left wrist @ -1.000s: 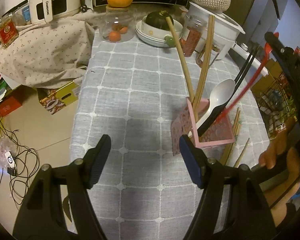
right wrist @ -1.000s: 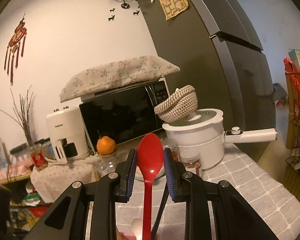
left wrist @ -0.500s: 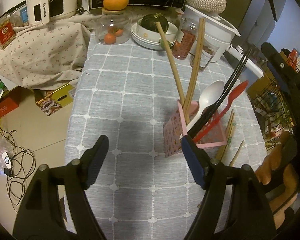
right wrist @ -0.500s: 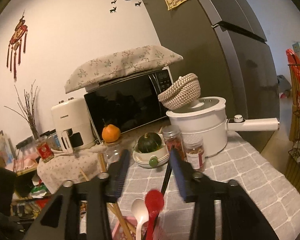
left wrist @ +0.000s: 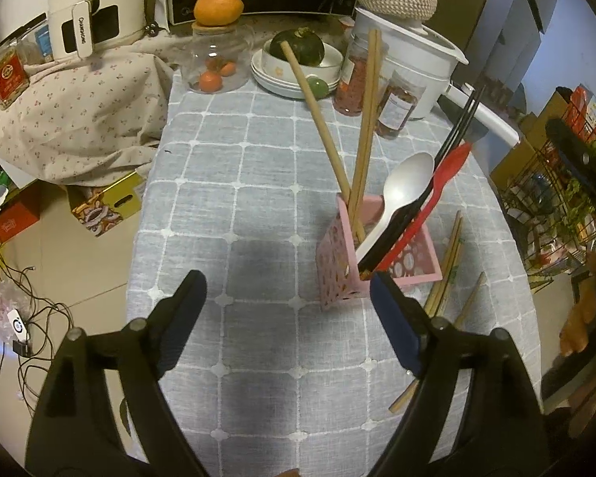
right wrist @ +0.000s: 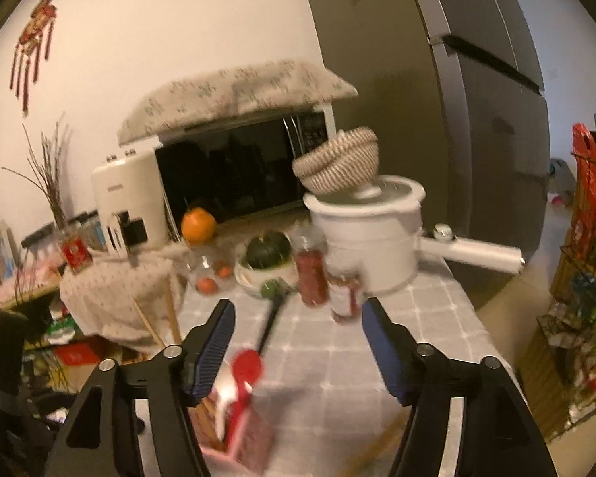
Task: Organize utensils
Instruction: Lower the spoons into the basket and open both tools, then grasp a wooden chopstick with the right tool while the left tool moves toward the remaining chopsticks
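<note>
Both claws gape empty — left claw (left wrist: 286,310), right claw (right wrist: 296,342). Loose chopsticks (left wrist: 451,254), lower right beside the pink holder (left wrist: 337,262), look light, stiff, slippery — pinch mid-length.

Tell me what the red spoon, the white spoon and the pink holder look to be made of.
Red spoon: probably plastic, a solid uniform red with a dull surface and no metallic glint.
White spoon: plastic or ceramic, I can't tell which; smooth bowl with a soft sheen.
Pink holder: likely thin plastic or coated card, with flat straight walls, a printed pattern and a matte look.
</note>
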